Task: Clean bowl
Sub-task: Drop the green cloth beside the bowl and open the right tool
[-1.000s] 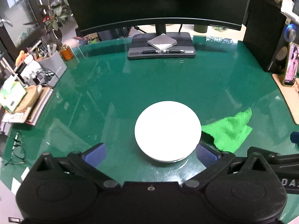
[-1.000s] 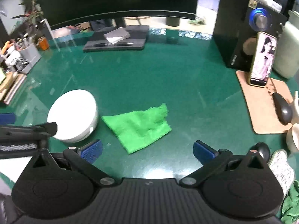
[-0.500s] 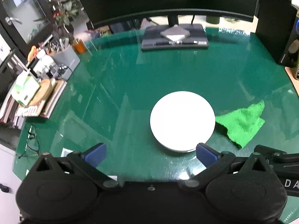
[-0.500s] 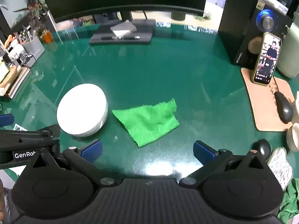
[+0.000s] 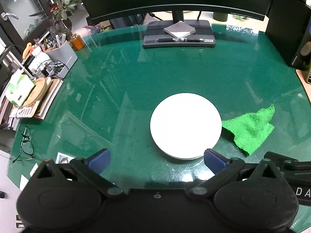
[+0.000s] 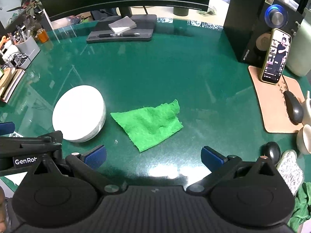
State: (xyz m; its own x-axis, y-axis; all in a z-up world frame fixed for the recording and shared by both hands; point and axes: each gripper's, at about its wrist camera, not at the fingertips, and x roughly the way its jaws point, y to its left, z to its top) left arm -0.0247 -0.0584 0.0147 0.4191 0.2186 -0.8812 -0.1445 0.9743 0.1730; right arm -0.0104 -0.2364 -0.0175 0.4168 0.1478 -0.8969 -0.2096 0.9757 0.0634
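Left claw and right claw both hover side by side, jaws spread wide.

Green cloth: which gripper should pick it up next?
Right. The right gripper is open with the cloth lying flat straight ahead between its fingers, while the left gripper is open facing the bowl.

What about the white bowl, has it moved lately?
No. The white bowl still sits by the green cloth's left corner, as before; only the view shifted.
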